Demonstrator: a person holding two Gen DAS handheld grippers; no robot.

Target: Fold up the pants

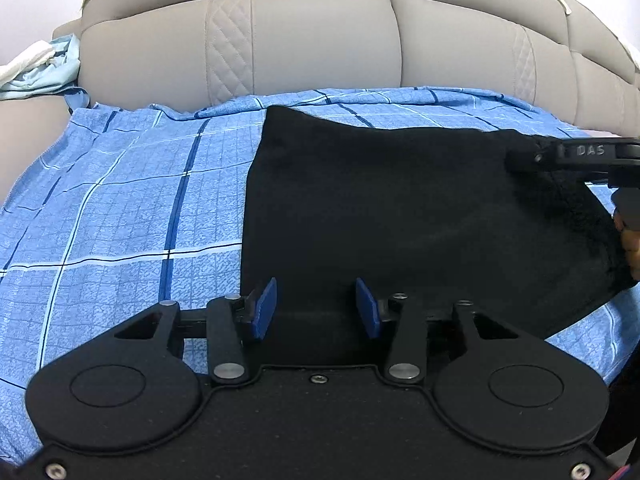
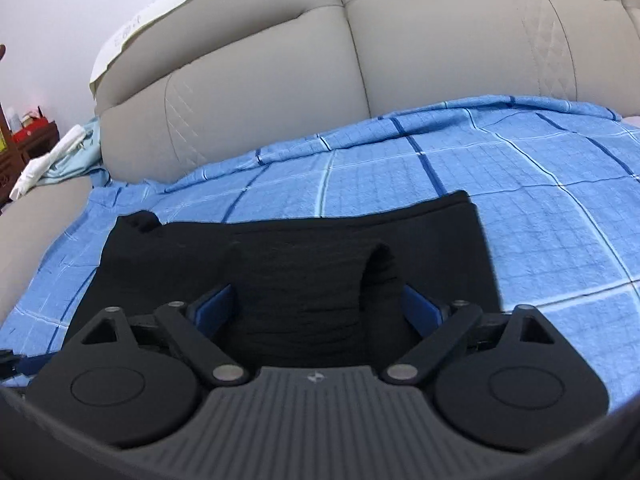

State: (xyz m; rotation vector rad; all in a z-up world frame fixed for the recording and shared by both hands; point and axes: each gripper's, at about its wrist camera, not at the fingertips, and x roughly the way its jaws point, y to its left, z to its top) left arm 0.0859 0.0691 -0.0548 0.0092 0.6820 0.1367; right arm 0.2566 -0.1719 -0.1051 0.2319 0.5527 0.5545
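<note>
The black pants [image 1: 400, 208] lie folded on a blue checked sheet on the sofa seat. My left gripper [image 1: 316, 308] is open, its blue pads [image 1: 264, 308] apart just over the near left edge of the pants, holding nothing. My right gripper [image 2: 316, 300] is wide open with a raised bunch of black pants cloth [image 2: 312, 288] sitting between its blue pads [image 2: 216, 304]; whether the pads touch it I cannot tell. The right gripper also shows in the left wrist view [image 1: 532, 156], at the far right corner of the pants.
The blue checked sheet [image 1: 120, 208] covers the seat. The beige sofa backrest [image 1: 320, 40] rises behind. A light blue and white bundle of clothes [image 1: 40, 68] lies on the left armrest. Dark wooden furniture [image 2: 24, 144] stands at the far left.
</note>
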